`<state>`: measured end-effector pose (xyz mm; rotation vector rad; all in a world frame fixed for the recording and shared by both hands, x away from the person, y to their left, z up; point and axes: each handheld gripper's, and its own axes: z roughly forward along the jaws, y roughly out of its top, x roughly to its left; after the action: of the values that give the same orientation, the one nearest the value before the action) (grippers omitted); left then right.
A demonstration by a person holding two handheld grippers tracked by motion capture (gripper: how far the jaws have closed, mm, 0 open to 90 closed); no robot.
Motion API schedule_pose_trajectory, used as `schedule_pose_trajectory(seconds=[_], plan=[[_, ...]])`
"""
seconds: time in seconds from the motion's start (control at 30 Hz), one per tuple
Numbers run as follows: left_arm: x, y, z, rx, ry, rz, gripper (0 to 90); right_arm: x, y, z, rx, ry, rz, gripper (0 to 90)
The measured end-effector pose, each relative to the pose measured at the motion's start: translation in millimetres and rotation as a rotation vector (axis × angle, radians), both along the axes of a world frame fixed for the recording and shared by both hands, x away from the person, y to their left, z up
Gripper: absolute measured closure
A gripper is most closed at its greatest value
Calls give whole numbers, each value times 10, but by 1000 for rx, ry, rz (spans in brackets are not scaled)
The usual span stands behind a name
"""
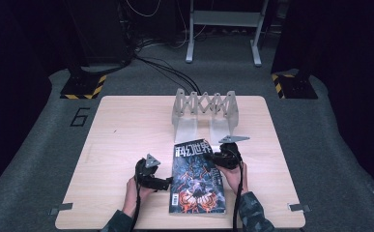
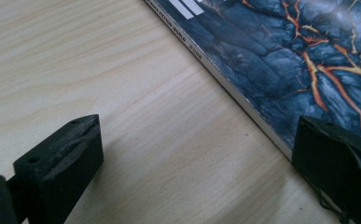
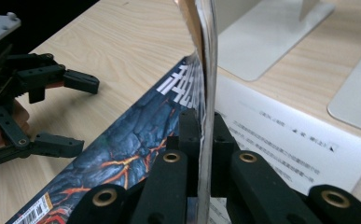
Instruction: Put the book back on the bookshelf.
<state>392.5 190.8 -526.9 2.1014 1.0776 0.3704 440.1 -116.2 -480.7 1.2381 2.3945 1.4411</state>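
A magazine (image 1: 195, 186) with a dark blue and orange cover lies at the table's front centre. My right gripper (image 1: 215, 157) is shut on the cover's right edge near the top. In the right gripper view the cover (image 3: 206, 60) stands edge-on, pinched by my right gripper (image 3: 201, 135), with a white printed page (image 3: 290, 137) bared beneath. My left gripper (image 1: 169, 181) is open at the magazine's left edge. In the left gripper view my left gripper (image 2: 197, 158) straddles bare wood and the spine (image 2: 225, 81), one jaw over the magazine's edge. The right gripper view also catches that left gripper (image 3: 78, 112), open.
A grey accordion-style rack (image 1: 206, 112) stands on two flat base plates (image 3: 262, 42) just behind the magazine. The wooden table (image 1: 122, 135) has bare room to the left and right. Metal brackets sit at its front corners.
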Motion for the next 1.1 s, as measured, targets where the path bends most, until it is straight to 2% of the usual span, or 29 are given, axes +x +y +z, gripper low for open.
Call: schedule_pose_trajectory(seconds=[0.03,0.07,0.37,0.4,0.53,0.6,0.63,0.7,0.97,1.1], plan=[[0,0,0,0,0,0,11,-8,12,13,-6,-19,6,880],[18,1,5,-32,15,-11,5,-23,31,27,-3,-34,4,880],[84,-109,54,-89,54,-53,4,-135,72,136,2,-107,17,880],[95,-130,56,-111,57,-54,4,-146,74,150,7,-112,19,880],[133,-163,76,-103,64,-85,5,-196,79,198,15,-132,27,880],[157,-204,73,-122,79,-97,6,-208,80,210,19,-141,28,880],[159,-219,73,-125,83,-95,8,-213,83,216,25,-145,29,880],[177,-239,69,-121,97,-122,15,-223,83,227,27,-154,31,880],[220,-351,55,-145,116,-147,40,-295,101,286,40,-196,39,879],[234,-394,59,-161,122,-157,68,-314,109,297,43,-200,45,879]])
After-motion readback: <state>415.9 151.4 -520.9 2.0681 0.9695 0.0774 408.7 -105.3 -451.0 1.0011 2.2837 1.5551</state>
